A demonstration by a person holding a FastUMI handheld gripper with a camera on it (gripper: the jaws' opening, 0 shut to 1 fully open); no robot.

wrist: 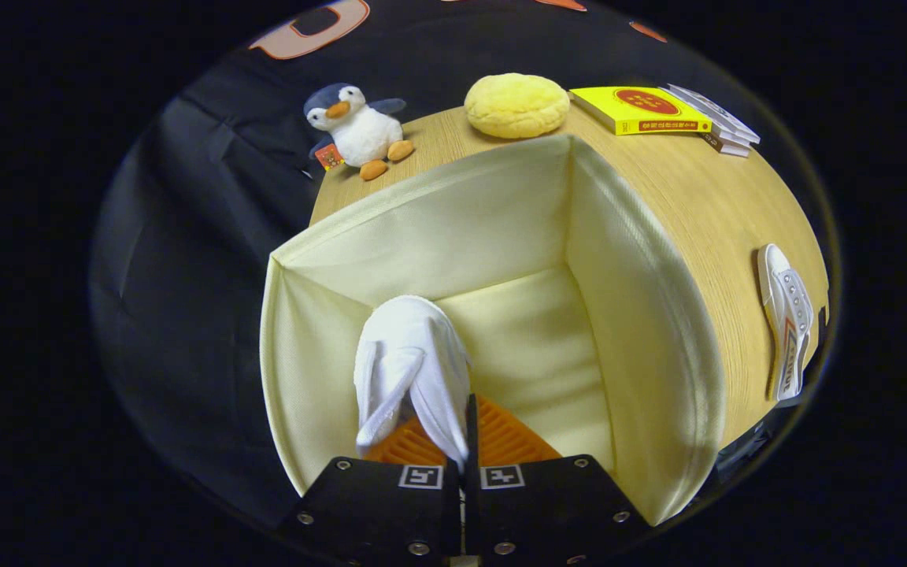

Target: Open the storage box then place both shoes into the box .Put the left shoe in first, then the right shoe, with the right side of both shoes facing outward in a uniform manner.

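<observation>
The first shoe (414, 366) is pinched by its fabric between the nearly closed fingers of the gripper (463, 441) inside the open storage box (642, 331) (its mate (786, 319) lies on the table (705, 213)), and should be lowered flat before release.

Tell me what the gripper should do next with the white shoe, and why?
Probably lower it a little further and then open the fingers. The gripper is shut on the white shoe, which hangs inside the open storage box, seemingly still above its floor. The other shoe waits on the table beside the box, so this one likely needs setting down first.
</observation>
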